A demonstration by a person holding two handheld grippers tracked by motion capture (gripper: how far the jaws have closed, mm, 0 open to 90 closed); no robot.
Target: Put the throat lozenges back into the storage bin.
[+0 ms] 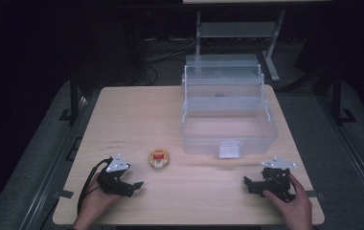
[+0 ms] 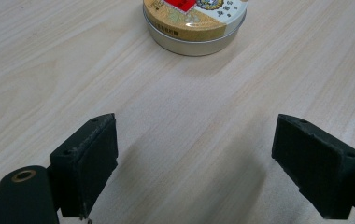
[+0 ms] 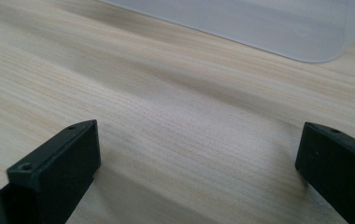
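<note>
A small round tin [image 1: 158, 159] with a gold, red-labelled lid lies on the wooden table, left of centre near the front. In the left gripper view the tin [image 2: 194, 21] sits just ahead of the wide-apart jaws. My left gripper [image 1: 134, 184] rests open on the table a short way in front and to the left of the tin, holding nothing. My right gripper [image 1: 248, 182] rests open near the front right; only bare wood lies between its jaws [image 3: 199, 172]. A clear plastic box [image 1: 228, 115] with its lid raised stands at the back right.
The wooden table [image 1: 132, 115] has open surface on its left and along the front between the grippers. The box's front latch [image 1: 229, 149] faces me, and the box's corner [image 3: 278, 28] shows ahead of the right gripper. Dark floor, cables and a stand lie behind the table.
</note>
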